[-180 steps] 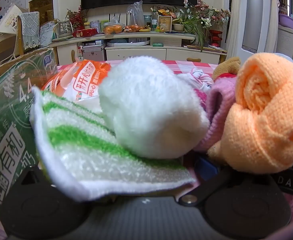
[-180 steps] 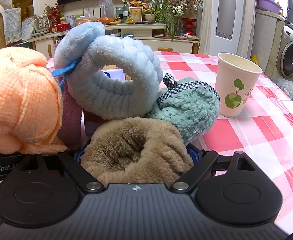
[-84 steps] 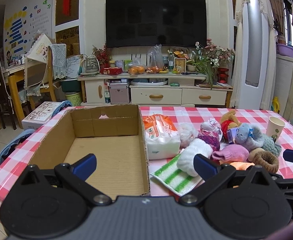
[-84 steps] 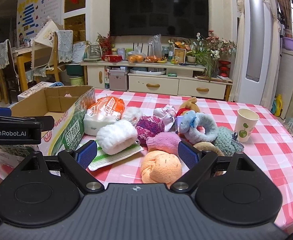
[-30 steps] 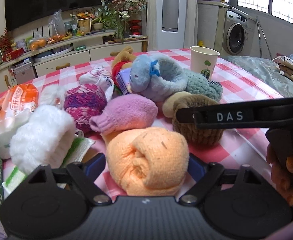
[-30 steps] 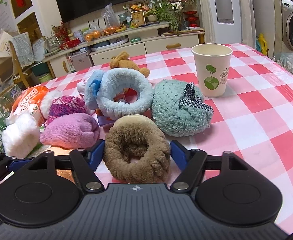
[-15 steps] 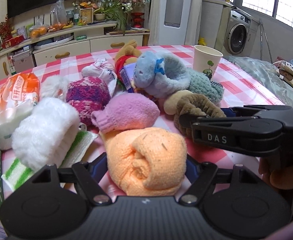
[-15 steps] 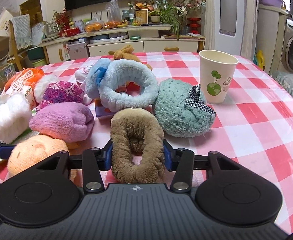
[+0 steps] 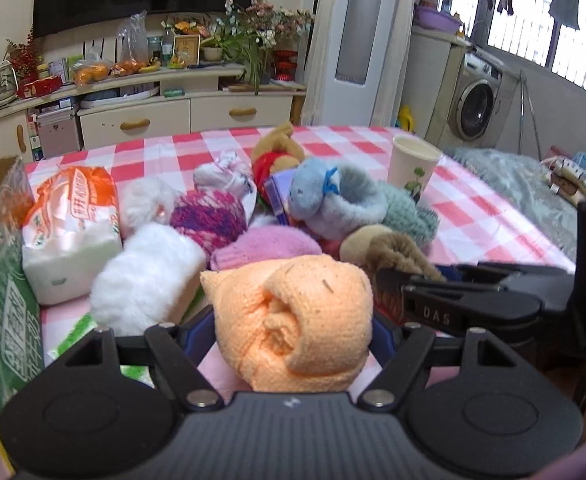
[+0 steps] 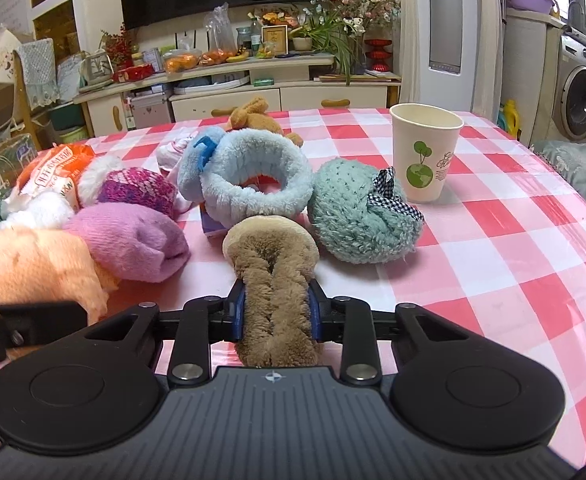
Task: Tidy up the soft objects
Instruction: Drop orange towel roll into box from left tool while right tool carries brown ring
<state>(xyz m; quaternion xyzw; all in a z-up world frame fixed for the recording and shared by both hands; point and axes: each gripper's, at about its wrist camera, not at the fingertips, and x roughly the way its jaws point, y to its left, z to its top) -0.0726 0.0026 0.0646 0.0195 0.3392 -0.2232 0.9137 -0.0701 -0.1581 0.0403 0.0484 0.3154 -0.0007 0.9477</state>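
Two soft things are gripped: the right hand-held gripper (image 10: 277, 310) is clamped on a brown plush ring (image 10: 272, 280), squeezed long, pointing away over the tabletop (image 10: 493, 248); the left hand-held gripper (image 9: 293, 330) pinches an orange rolled towel (image 9: 293, 320).

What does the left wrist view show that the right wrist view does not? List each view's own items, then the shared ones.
Only the left wrist view shows the left gripper squeezing the orange rolled cloth between its pads, the green-striped cloth, and the cardboard box.

Only the right wrist view shows the right gripper clamped on the brown fuzzy ring, flattening it.

Both show the paper cup, light blue fuzzy ring, teal fuzzy pouf, pink sock and the checked tablecloth.
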